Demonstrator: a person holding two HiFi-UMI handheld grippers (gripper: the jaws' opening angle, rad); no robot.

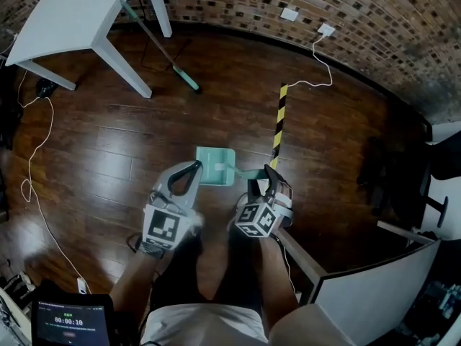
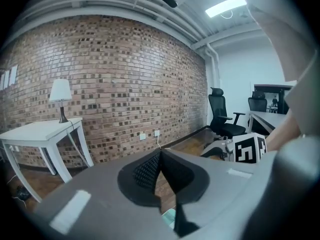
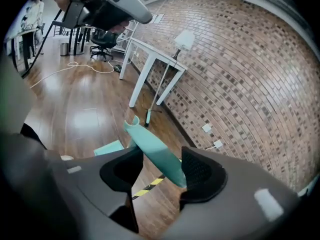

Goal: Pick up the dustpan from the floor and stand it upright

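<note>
The head view was dim with dark corners. A ceiling light (image 2: pixel 226 6) glowed upper right in the left gripper view. The floor (image 3: pixel 85 119) shone, and the right tongs (image 3: pixel 161 160) looked blurry.

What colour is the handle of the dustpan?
Light teal green; the handle shows best in the right gripper view.

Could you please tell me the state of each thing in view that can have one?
Dustpan: pan on the floor, handle between the right jaws, not gripped.
Right gripper: open around that handle.
Left gripper: shut, empty.
Broom: leaning against the table.
Tablet: on, showing a timer.
</note>
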